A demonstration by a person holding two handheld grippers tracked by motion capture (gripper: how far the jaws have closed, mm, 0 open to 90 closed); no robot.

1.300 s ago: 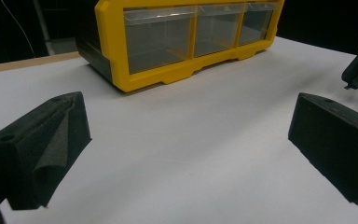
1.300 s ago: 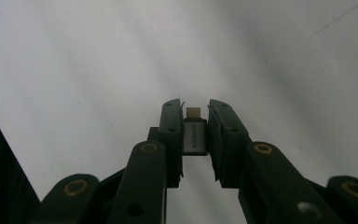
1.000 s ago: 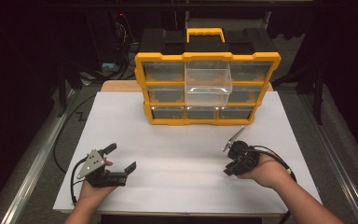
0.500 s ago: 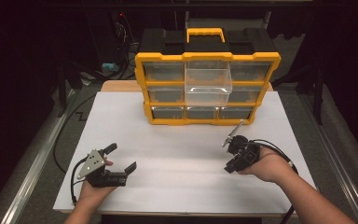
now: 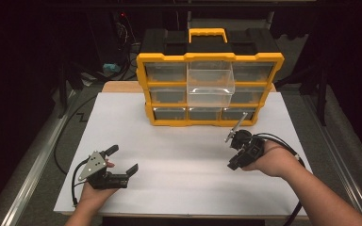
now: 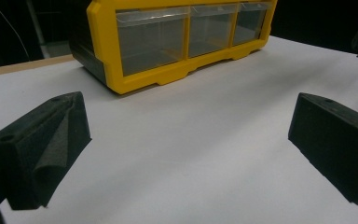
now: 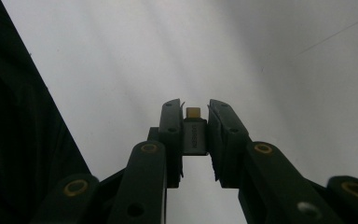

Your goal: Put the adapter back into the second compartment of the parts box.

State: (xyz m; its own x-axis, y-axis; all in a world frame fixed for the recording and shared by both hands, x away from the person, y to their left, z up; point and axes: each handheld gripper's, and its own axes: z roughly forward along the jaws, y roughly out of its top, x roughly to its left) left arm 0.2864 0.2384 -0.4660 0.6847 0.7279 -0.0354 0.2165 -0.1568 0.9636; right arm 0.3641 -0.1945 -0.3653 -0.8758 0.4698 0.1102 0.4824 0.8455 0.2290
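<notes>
Right claw (image 5: 232,137) is squeezed shut on a small grey plug (image 7: 195,135). In the right gripper view the plug sits between the two black jaws, and both jaws press on its sides. The plug is a little flat block, grey like metal, with a short gold tip at the far end. There is dark writing along its body, but it is too blurry to read. The plug's long side runs the same way as the jaws, and the gold tip points away from the hand, past the jaw ends. In the high view a thin grey bit sticks up and out from this claw, toward the drawer box (image 5: 209,89). The claw is held near the right edge of the tabletop (image 5: 179,141), a bit in front of the box.

Left claw (image 5: 119,159) is wide open with nothing in it. It rests near the front left corner of the tabletop, well apart from the right one. Its two black jaws (image 6: 42,149) stand far from each other.

The drawer box is yellow and black with a yellow handle on top. It stands at the back edge of the white tabletop. It has see-through drawers in rows, and one clear drawer (image 5: 210,84) in the middle is pulled out.
</notes>
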